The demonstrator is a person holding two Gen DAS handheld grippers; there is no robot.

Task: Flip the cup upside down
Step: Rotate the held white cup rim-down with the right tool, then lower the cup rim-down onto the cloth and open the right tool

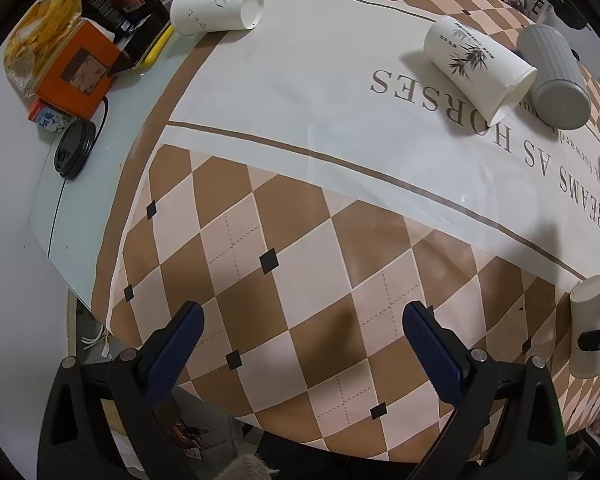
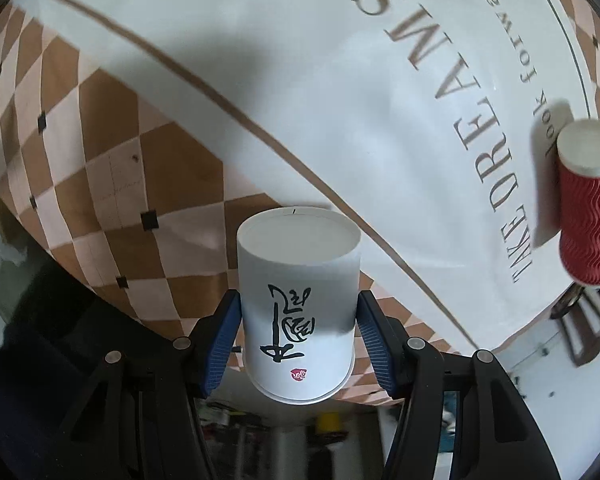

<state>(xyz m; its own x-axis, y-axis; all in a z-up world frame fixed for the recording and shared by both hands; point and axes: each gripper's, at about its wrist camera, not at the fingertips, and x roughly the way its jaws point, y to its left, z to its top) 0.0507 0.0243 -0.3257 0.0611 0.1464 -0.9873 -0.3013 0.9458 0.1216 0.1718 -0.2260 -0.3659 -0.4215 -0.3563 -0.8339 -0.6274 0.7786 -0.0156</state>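
In the right wrist view my right gripper is shut on a white paper cup with black calligraphy. The cup's closed base points away from the camera toward the tablecloth and its rim faces the gripper. The same cup shows at the right edge of the left wrist view, base up, with a black fingertip against it. My left gripper is open and empty above the checkered cloth near the table's front edge.
Two white bamboo-print cups lie on their sides, next to a grey ribbed cup. A red ribbed cup stands base up at the right. Boxes, a bottle and snacks crowd the far left. The checkered tablecloth covers the table.
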